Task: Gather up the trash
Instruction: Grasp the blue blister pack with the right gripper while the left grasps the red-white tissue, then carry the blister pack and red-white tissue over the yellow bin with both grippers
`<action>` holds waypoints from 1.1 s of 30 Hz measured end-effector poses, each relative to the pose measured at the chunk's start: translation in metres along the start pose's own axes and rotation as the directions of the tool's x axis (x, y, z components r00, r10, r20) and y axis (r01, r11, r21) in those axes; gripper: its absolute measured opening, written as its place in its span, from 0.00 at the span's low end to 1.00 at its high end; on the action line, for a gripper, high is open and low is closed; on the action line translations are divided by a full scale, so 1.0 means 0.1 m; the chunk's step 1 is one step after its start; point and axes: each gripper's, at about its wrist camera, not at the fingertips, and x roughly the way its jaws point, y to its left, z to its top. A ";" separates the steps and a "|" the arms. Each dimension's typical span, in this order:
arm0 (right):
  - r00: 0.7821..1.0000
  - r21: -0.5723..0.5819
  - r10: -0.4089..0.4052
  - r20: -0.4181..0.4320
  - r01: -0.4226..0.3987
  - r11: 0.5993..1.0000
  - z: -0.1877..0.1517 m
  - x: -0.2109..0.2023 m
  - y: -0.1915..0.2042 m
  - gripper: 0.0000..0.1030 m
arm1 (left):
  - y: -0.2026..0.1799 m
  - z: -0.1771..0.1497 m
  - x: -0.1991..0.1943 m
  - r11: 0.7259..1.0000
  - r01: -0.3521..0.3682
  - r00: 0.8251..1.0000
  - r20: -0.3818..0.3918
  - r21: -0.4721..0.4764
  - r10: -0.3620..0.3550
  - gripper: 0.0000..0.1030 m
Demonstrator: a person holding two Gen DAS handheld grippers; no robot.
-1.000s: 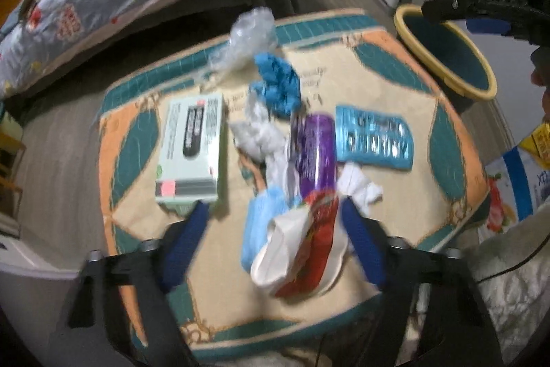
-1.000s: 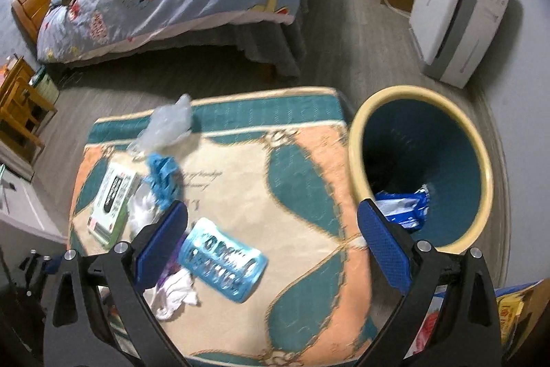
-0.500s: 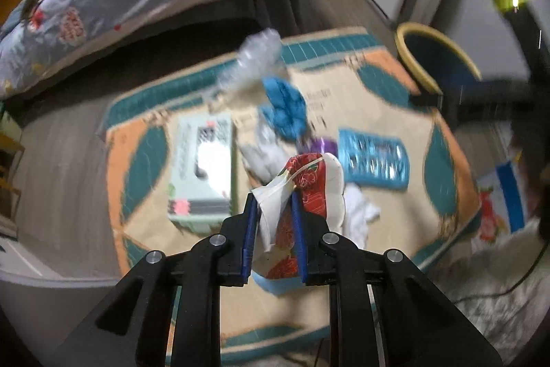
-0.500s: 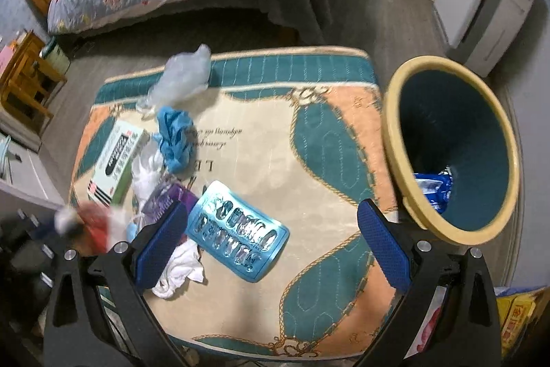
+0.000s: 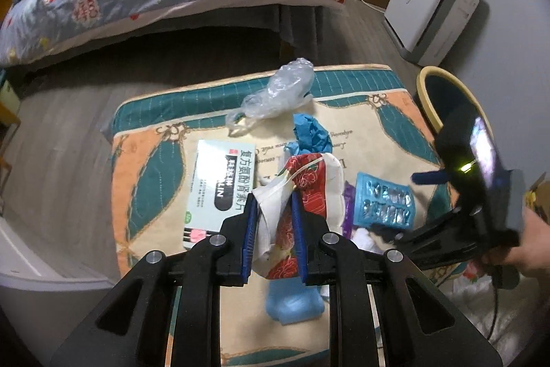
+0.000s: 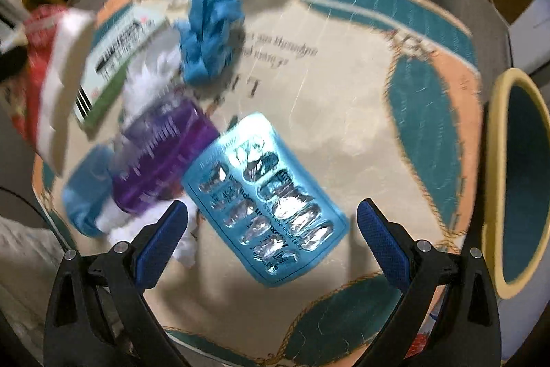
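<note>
- Since half a second ago, the left hand-held gripper [image 5: 274,212] is lifting the red-and-white wrapper [image 5: 302,191] clear of the mat, and the right hand-held gripper [image 6: 271,229] is dropping low over the blister pack [image 6: 264,198].
- Left wrist view: the left hand-held gripper is pinching the red-and-white wrapper between its blue pads, holding it above the patterned mat [image 5: 144,188].
- Lying on the mat are the medicine box [image 5: 220,191] at left, the clear plastic bag [image 5: 278,92] at the far edge, the blue crumpled paper [image 5: 311,135] just beyond the wrapper, and the blister pack [image 5: 383,203] at right.
- A pale blue item [image 5: 292,301] is showing below the wrapper.
- The yellow-rimmed bin [image 5: 433,92] is standing beside the mat's right edge, partly hidden by the right hand-held gripper [image 5: 405,198].
- Right wrist view, blurred: the right hand-held gripper is hovering with its fingers spread wide, the blister pack lying between and just beyond them.
- The purple bottle [image 6: 161,160] is touching the pack's left side, with white tissue [image 6: 187,246] beside it.
- The bin [image 6: 495,160] is sitting at far right.
</note>
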 end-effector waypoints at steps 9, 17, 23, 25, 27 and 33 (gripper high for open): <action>0.998 -0.055 -0.067 0.012 0.068 0.996 0.01 0.15 0.09 0.84 | 0.00 0.00 0.12 1.000 0.007 0.999 -0.038 -0.013 -0.007 0.20; 0.999 0.049 -0.031 0.037 0.030 0.998 -0.01 -0.01 -0.11 0.67 | -0.05 0.03 0.15 1.000 0.015 0.999 -0.039 -0.007 -0.016 0.20; 0.994 0.118 -0.031 0.105 0.018 0.993 0.00 -0.30 -0.26 0.67 | -0.09 0.02 0.13 1.000 0.009 1.000 -0.026 0.008 -0.009 0.20; 0.991 0.139 -0.036 0.132 0.017 0.990 0.00 -0.41 -0.30 0.67 | -0.08 0.02 0.12 1.000 0.006 1.000 -0.024 0.007 -0.005 0.20; 0.988 0.148 -0.048 0.147 0.026 0.989 0.01 -0.49 -0.33 0.67 | -0.08 0.02 0.10 1.000 0.002 1.000 -0.019 0.007 -0.002 0.20; 0.972 0.208 -0.050 0.228 0.002 0.978 0.04 -0.82 -0.53 0.67 | -0.11 0.04 0.02 1.000 -0.007 1.000 0.014 0.023 0.007 0.20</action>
